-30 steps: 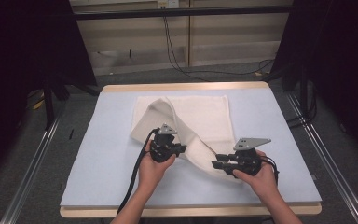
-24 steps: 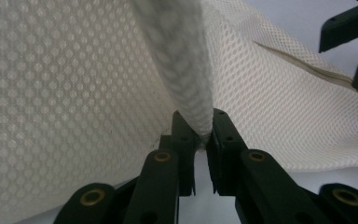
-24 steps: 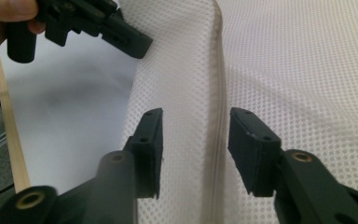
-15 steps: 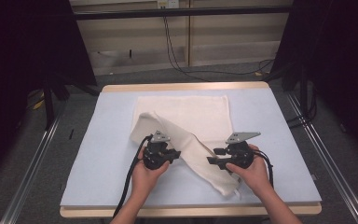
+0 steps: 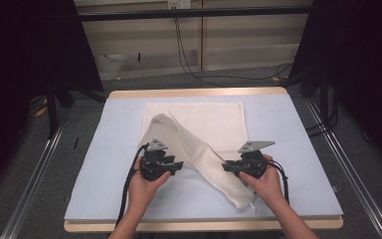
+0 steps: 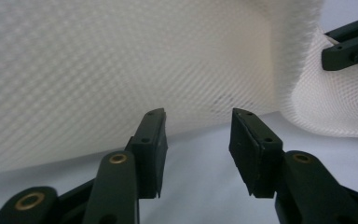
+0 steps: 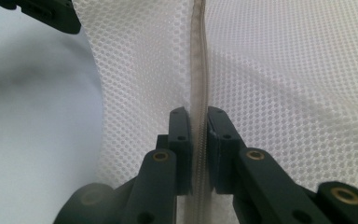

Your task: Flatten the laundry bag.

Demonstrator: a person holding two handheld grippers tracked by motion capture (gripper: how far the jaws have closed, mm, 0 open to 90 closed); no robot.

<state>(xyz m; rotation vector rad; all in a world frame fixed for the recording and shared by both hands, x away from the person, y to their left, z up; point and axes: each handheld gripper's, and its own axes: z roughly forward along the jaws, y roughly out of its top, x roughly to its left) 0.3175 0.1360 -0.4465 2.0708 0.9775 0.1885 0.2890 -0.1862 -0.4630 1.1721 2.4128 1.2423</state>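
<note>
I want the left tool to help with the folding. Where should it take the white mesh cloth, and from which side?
Probably the raised folded edge of the mesh cloth just ahead of the open left tool, approached level from the person's left side. That edge lifts off the table mat, so one jaw can slide underneath. The right tool holds the hem.

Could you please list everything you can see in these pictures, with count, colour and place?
Towel: one, cream-white with a waffle weave, mid table, its near part folded over in a diagonal band toward the near right.
Table: one, wooden edge with a pale blue cover, centre of the high view.
Rails: two, metal, on the floor at either side of the table.
Cables: a few, black, on the floor beyond the table.
Left gripper: one, black, left of the folded band, jaws apart just short of the towel.
Right gripper: one, black, at the band's right side, shut on the towel's hem.
Hands: two, each holding a gripper.
</note>
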